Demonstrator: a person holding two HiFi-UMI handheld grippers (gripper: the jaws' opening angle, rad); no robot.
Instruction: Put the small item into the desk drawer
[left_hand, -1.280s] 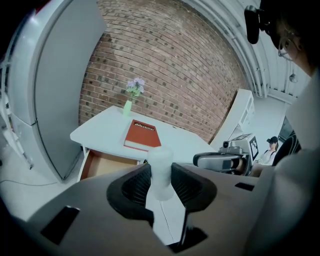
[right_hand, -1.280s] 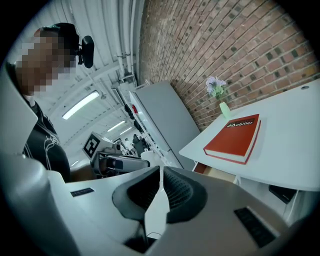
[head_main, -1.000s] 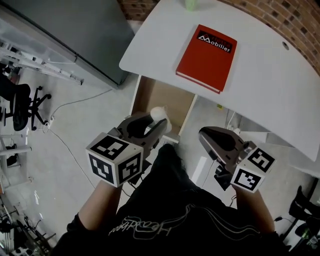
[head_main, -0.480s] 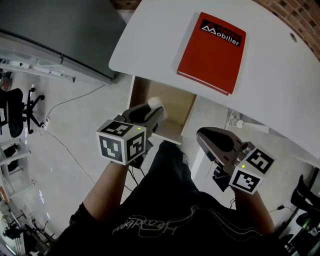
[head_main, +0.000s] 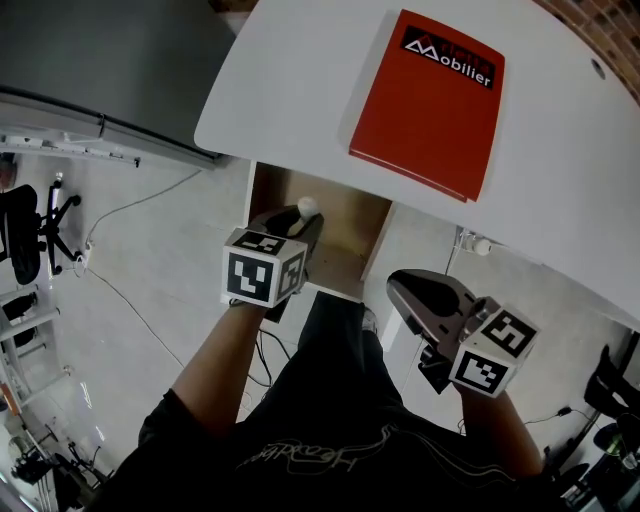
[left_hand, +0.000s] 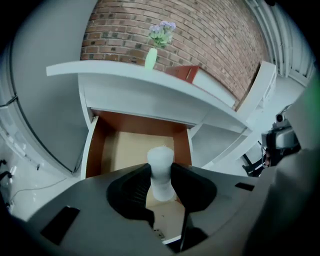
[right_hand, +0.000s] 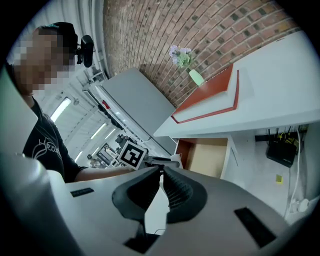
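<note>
Risk 1: likely bounce or roll of the small white waisted item (left_hand: 160, 156) if let go while high above the drawer floor; hard, rounded shape judged prone to this.
Risk 2: possible knock of the left gripper (left_hand: 160, 170) against the underside of the white desk (head_main: 560, 180) or the drawer's front rim, given the narrow space between them.
Risk 3: possible slip, as grip sat only on the narrow waist.
Item position: stood upright between the left jaws, wider head above the tips, lower end behind them.
Left jaws: about half open, pressed on the item from both sides.
Item location: carried over the open wooden drawer (head_main: 350, 235), near its back left corner in the head view; clearance from the floor not discernible.
Right gripper (right_hand: 162, 172): jaws closed together, nothing held, kept well apart to the drawer's right.
Desk top: red hardcover book (head_main: 428, 100), untouched.
</note>
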